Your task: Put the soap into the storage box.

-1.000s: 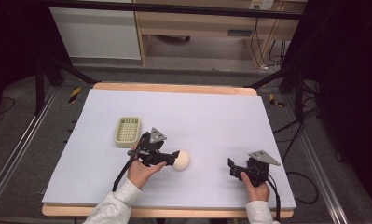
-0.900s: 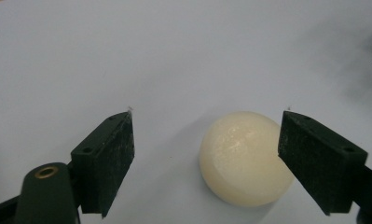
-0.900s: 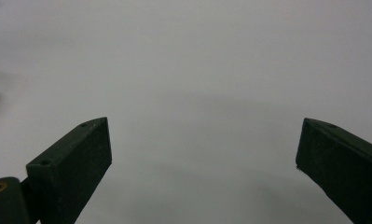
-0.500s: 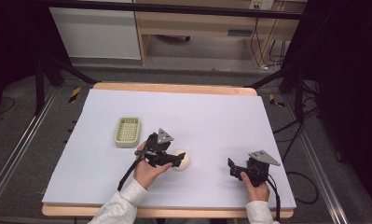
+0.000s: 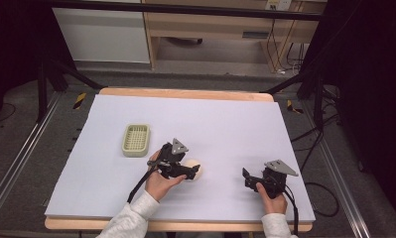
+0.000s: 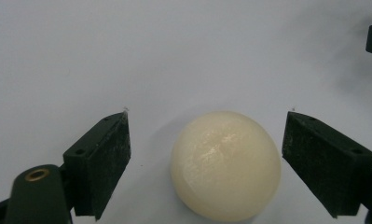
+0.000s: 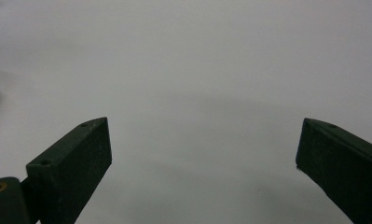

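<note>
One cream ball [image 6: 225, 165] lies on the white desk [image 5: 225, 119] toward the front edge, a little left of its middle, and the left gripper [image 5: 191, 171] has its jaws standing wide to either side of it; in the left gripper view there is a clear gap between each pad and the ball, so nothing is gripped yet. The ball sits slightly nearer the right-hand pad in that view, which is where trouble could start: I judge that if the jaws close from this offset, one pad will meet the smooth round surface first and nudge it, and the ball may roll out forward between the tips instead of being caught. A squeeze above or below its widest part could also pop it free, since a glossy sphere gives the flat pads little to bite on. The right gripper [image 5: 251, 179] rests near the front right corner of the desk, jaws likewise spread wide over bare surface, well apart from the ball, so it is not placed to stop a runaway roll. By count: one ball, one small pale green basket [image 5: 136, 140] toward the left edge of the desk, well apart from the ball, and two grippers.
</note>
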Demonstrator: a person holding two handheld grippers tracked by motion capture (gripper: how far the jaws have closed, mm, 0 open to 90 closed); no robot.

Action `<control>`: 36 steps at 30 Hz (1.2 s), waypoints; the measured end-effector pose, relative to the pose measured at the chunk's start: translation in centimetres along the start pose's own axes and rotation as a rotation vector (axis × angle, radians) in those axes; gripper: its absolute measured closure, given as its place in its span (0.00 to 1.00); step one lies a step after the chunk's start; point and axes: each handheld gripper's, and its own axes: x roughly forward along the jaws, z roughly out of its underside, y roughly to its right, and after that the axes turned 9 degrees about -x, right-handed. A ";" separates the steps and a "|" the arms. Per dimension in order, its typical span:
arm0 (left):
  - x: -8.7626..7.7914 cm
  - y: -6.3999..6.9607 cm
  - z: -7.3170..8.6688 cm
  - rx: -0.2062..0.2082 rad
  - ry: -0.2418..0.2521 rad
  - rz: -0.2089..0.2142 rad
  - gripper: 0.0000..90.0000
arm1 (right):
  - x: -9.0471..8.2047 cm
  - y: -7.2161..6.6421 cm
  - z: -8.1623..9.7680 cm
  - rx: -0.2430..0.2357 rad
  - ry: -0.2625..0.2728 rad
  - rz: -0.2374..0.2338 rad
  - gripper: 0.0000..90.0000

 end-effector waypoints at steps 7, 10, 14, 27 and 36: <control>0.3 0.1 0.1 0.005 -0.016 0.002 0.16 | 0.0 0.0 0.0 0.001 0.000 -0.001 0.04; 0.5 0.2 0.1 0.004 -0.019 0.004 0.16 | 0.0 0.0 0.0 -0.001 -0.002 0.000 0.04; 0.6 0.3 0.2 0.008 -0.023 0.006 0.15 | 0.0 0.0 0.0 -0.001 -0.001 -0.001 0.04; 1.1 0.5 0.4 0.023 -0.056 0.016 0.13 | 0.0 0.0 0.0 -0.002 -0.003 -0.001 0.04; 1.7 0.6 0.9 0.028 -0.086 0.021 0.12 | 0.0 0.0 0.0 -0.001 -0.003 -0.002 0.04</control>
